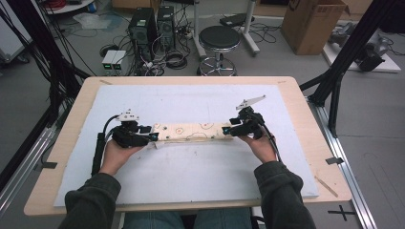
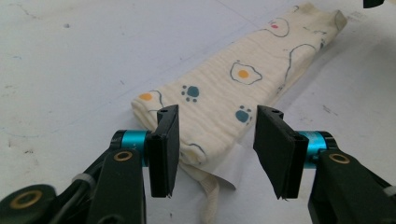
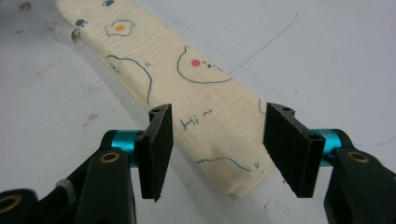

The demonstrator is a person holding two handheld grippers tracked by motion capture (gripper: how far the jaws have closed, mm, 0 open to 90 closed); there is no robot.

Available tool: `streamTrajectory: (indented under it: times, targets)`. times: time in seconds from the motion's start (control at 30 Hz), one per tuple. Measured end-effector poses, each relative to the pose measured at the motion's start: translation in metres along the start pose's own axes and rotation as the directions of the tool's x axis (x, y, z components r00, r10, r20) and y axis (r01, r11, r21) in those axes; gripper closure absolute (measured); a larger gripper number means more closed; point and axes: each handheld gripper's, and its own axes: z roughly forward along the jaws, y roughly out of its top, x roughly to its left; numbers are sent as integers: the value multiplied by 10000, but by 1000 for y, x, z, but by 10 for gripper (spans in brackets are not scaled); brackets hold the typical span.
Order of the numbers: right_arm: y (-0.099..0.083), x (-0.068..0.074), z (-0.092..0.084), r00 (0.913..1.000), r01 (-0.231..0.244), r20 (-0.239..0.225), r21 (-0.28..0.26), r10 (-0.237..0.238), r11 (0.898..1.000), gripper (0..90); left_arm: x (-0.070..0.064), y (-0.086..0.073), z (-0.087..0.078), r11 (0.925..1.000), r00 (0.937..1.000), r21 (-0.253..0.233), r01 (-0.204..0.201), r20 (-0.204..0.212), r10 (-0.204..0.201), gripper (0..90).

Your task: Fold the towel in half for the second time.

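Two claws, the left claw (image 1: 154, 137) and the right claw (image 1: 226, 130), stand released at opposite ends of the folded cloth (image 1: 191, 131), whose long axis runs crosswise on the bench (image 1: 67, 124), each end lying between parted pads, ungripped.

The table (image 1: 62, 157) was a light wood top with rounded corners, and most of it was covered by a big white sheet (image 1: 191, 167) that looked a bit scuffed and marked up close. A folded cream cloth (image 1: 191, 132) printed with fried eggs, paw prints and bear outlines lay flat across the middle of the sheet as one long narrow strip. Near the right edge a small wooden stick (image 1: 326, 185) sat on the bare wood.
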Motion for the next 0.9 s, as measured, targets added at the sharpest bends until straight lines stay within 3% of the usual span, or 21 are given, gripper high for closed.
streamTrajectory:
  times: [0.43,0.9]
  targets:
    - [0,5,-13,9997,-42,226,-341,50,9994,392,-9,3,-13,9994,9999,-322,-107,124,111,451]
    - [0,6,-15,9995,-231,194,-491,241,9985,283,-13,4,-18,9990,9998,-403,-169,82,172,407]
